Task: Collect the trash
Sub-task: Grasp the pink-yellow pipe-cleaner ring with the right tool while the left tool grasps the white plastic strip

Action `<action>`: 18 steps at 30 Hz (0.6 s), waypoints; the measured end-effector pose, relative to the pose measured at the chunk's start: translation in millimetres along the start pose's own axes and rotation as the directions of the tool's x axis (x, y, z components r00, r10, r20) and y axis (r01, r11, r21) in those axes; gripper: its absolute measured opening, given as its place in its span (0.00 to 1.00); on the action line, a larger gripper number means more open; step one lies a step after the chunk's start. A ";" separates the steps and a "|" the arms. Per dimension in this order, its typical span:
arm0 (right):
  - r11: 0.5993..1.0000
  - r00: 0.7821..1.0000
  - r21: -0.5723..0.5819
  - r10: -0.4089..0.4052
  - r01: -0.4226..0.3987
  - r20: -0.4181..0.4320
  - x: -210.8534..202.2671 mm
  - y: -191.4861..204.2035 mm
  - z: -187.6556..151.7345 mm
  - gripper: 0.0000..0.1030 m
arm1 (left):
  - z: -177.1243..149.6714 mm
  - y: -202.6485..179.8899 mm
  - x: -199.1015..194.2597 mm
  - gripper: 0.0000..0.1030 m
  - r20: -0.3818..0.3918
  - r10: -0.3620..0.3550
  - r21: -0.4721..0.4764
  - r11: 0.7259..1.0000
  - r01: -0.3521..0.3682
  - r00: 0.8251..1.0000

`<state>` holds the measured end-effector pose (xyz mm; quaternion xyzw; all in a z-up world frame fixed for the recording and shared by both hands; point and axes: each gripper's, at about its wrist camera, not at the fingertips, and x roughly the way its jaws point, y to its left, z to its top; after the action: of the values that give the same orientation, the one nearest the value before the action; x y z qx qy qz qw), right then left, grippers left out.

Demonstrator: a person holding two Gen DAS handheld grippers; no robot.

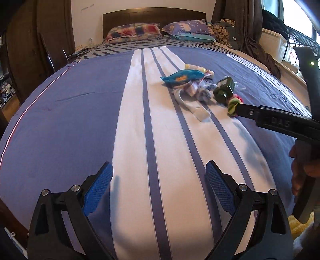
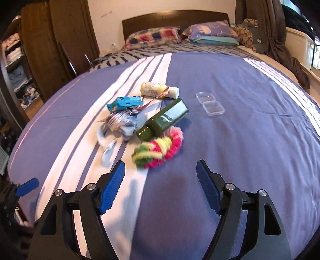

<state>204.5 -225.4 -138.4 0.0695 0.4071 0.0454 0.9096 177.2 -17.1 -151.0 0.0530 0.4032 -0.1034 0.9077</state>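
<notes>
A small pile lies mid-bed on the striped blue cover (image 2: 240, 140): a blue snack wrapper (image 2: 125, 103), a cream bottle (image 2: 158, 90) on its side, a dark green bottle (image 2: 164, 120), crumpled silvery wrapping (image 2: 120, 122) and a pink, yellow and green yarn loop (image 2: 158, 148). An open clear plastic box (image 2: 210, 103) sits to their right. My right gripper (image 2: 160, 164) hangs open just short of the yarn loop, nothing between its pads. My left gripper (image 1: 159, 166) is open and empty over the white stripes, well short of the blue snack wrapper (image 1: 181, 77).
A white cloth strip (image 1: 192, 102) lies among the pile. Pillows (image 1: 134, 32) and a dark headboard (image 1: 154, 15) are at the far end. A wooden wardrobe (image 2: 50, 40) stands left of the bed, curtains (image 2: 280, 30) and a window ledge to the right.
</notes>
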 end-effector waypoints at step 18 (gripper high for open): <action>0.997 0.996 -0.013 -0.074 0.075 0.041 9.7 -27.3 18.2 0.44 | 47.5 -35.8 51.9 0.77 -0.004 -0.082 0.025 0.996 0.082 0.997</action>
<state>225.2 -252.6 -138.0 0.0487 0.3905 0.0131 0.9192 237.1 -67.9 -158.2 0.0480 0.4049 -0.1457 0.9014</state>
